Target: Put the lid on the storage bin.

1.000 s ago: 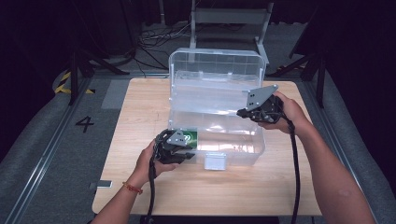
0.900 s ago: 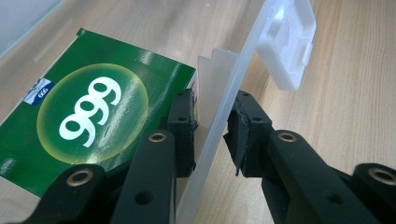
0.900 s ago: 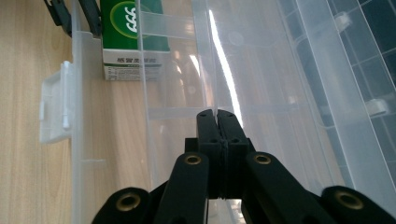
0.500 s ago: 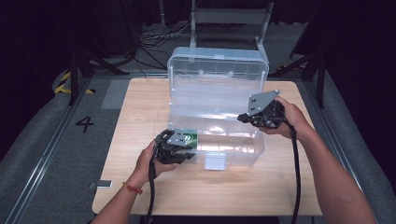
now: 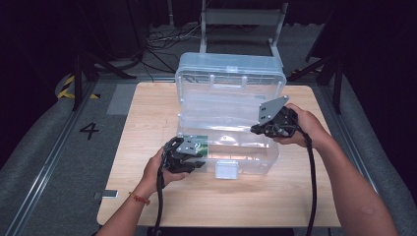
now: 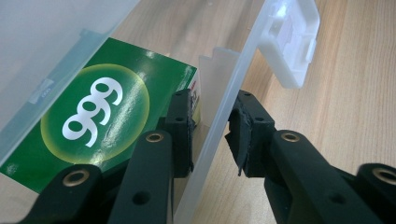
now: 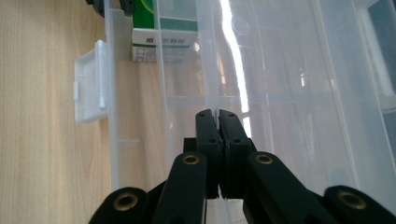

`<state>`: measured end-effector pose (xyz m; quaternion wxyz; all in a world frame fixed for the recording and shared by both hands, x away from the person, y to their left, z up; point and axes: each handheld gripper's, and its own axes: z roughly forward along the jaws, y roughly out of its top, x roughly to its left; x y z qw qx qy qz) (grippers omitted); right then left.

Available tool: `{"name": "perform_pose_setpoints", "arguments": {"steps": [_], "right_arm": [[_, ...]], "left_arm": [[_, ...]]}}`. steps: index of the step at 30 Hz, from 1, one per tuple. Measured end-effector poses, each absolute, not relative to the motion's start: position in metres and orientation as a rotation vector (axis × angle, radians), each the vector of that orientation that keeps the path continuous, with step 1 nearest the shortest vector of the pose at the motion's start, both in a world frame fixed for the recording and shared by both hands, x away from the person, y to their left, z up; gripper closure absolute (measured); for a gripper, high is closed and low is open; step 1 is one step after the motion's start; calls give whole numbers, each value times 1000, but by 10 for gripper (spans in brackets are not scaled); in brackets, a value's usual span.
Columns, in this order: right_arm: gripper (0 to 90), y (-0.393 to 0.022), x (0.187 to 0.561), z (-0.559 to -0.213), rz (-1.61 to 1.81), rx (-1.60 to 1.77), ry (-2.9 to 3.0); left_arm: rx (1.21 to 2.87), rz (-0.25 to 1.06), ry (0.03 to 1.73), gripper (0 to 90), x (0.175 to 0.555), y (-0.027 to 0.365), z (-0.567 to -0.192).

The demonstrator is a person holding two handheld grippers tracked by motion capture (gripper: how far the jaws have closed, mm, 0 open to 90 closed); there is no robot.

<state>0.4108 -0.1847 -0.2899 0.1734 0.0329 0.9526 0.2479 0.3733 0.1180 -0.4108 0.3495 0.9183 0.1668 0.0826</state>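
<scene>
**Box braced on one side, lid edge pinched on the other**

Your left gripper (image 5: 195,158) straddles the front wall of the clear storage box (image 5: 248,162), one jaw inside and one outside. There is a gap on both sides of the plastic, so it stands partly open, not clamping. Placed like that, it seems meant to keep the box from sliding on the wooden table (image 5: 147,113) while the other hand works. The green carton (image 6: 100,116) marked 999 lies in the front left corner of the box, right against the inner jaw. The white latch (image 6: 292,44) hangs on the front wall further along.

Your right gripper (image 7: 218,114) has its jaws shut tight on a thin clear edge. By its position this looks like the rim of the lid (image 5: 231,69), which stands raised behind the box, though which panel it is I cannot say for certain.

Your left forearm comes in low, hand wrapped around the tool at the box's near left corner. Your right arm reaches further forward, wrist angled inward over the right side.
</scene>
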Motion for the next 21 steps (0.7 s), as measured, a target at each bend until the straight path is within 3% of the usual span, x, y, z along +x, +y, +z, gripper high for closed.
{"name": "perform_pose_setpoints", "arguments": {"steps": [16, 21], "right_arm": [[879, -171, 416, -289, 547, 75, 2794], [877, -172, 414, -290, 553, 75, 2785]], "left_arm": [[2373, 226, 431, 688, 371, 117, -411], [2417, 229, 427, 573, 367, 115, -408]]}}
